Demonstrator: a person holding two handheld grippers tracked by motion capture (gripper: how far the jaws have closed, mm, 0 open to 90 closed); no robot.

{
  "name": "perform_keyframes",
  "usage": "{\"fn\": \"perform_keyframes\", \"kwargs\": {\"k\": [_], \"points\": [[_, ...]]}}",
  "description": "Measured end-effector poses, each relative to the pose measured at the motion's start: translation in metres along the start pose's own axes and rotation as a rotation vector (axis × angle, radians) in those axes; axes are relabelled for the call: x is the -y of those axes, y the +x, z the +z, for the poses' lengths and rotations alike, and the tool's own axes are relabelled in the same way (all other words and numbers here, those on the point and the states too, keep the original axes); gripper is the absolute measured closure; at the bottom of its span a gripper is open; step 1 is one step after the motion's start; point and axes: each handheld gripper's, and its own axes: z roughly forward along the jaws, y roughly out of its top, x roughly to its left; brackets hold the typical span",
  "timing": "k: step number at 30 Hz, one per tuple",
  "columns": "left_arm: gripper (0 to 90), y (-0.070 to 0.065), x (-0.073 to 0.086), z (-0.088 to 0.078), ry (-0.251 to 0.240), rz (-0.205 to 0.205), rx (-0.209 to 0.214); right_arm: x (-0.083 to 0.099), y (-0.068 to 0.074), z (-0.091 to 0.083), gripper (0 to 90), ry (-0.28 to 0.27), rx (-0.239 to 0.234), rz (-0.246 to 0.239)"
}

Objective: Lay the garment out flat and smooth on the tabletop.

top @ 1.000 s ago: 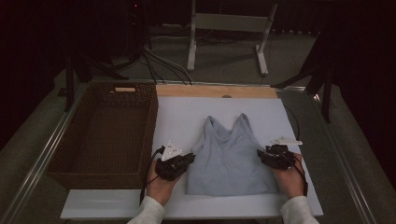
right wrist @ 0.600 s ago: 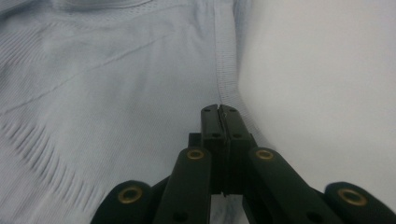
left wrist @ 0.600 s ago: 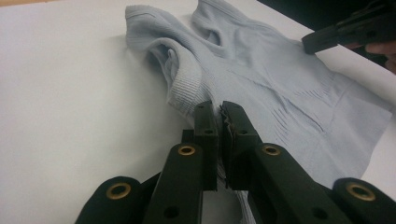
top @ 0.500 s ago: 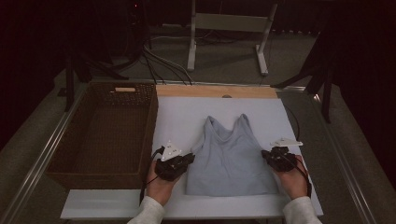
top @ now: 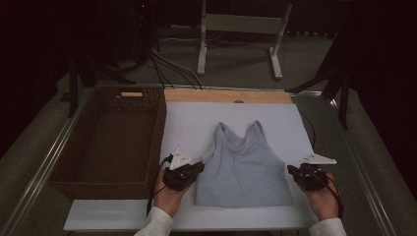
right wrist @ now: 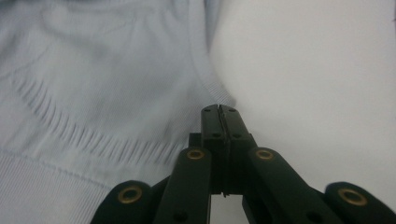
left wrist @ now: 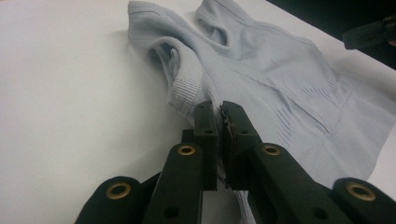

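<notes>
High view: fixed cam above the near edge of the white table (top: 187,118), facing fwd and down, far enough to take in the whole top plus floor at the upper frame. Left and right gripper views: cams ride close, looking along black jaws from bottom centre. All 3 share the blue tank top (top: 243,167) (left wrist: 280,70) (right wrist: 93,70).

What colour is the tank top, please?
Pale blue-grey tank top, seen best in the left gripper view.
</notes>
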Motion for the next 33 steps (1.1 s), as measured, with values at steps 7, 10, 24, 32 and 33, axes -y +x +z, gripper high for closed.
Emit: {"fn": "perform_keyframes", "kwargs": {"k": [7,10,24,32,33], "points": [[86.1,0.000,0.000,0.000,-0.002,0.000,0.002,-0.013,0.006,0.011,68.3,-0.032,-0.017,-0.007],[86.1,0.000,0.000,-0.001,-0.002,0.000,0.004,-0.021,0.008,0.018,56.4,-0.038,-0.018,0.002],[86.0,-0.001,0.000,0.000,-0.004,0.002,0.007,-0.042,0.001,0.064,38.4,0.016,-0.070,0.110],[86.0,-0.001,0.000,0.000,-0.002,0.003,0.009,-0.041,0.006,0.066,80.3,0.045,-0.140,0.052],[86.0,-0.001,0.000,0.000,-0.003,0.003,0.010,-0.041,0.008,0.063,81.4,0.039,-0.133,0.041]]}}
